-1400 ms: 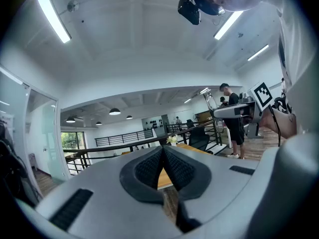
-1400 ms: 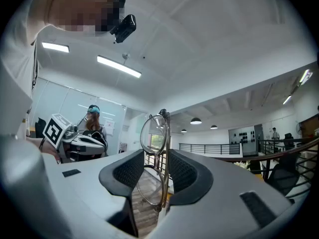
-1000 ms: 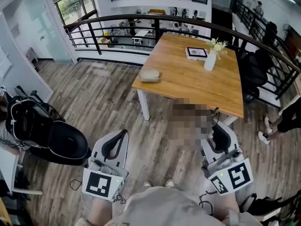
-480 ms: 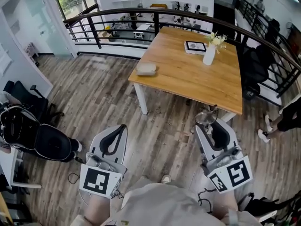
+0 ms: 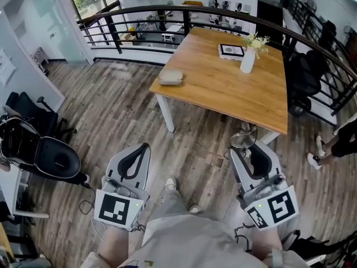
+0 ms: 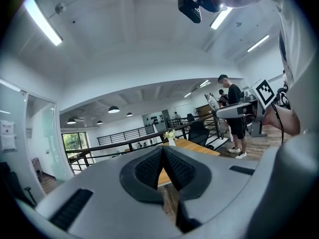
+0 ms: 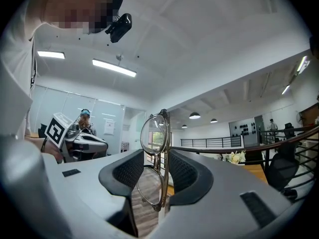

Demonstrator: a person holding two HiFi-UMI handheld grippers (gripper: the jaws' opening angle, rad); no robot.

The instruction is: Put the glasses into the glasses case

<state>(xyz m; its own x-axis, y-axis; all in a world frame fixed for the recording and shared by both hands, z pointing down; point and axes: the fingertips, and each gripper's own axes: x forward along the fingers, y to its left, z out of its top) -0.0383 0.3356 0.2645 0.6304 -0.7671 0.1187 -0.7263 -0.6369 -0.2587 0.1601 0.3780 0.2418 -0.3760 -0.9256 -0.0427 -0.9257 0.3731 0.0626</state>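
Dark pads (image 7: 130, 171) of my right hand-held gripper (image 5: 249, 149) clamp the glasses (image 7: 154, 133), which stand edge-on, one lens above the other. My left hand-held gripper (image 6: 162, 156) has its jaws together on nothing. Only the head view shows the glasses case (image 5: 170, 76), which lies near the left edge of the wooden table (image 5: 223, 91) in the upper middle of the frame, well apart from both grippers. Open plank floor (image 5: 122, 110) lies between us. A black railing (image 5: 167, 13) runs behind the table, and an office chair (image 5: 53, 155) stands at far left.
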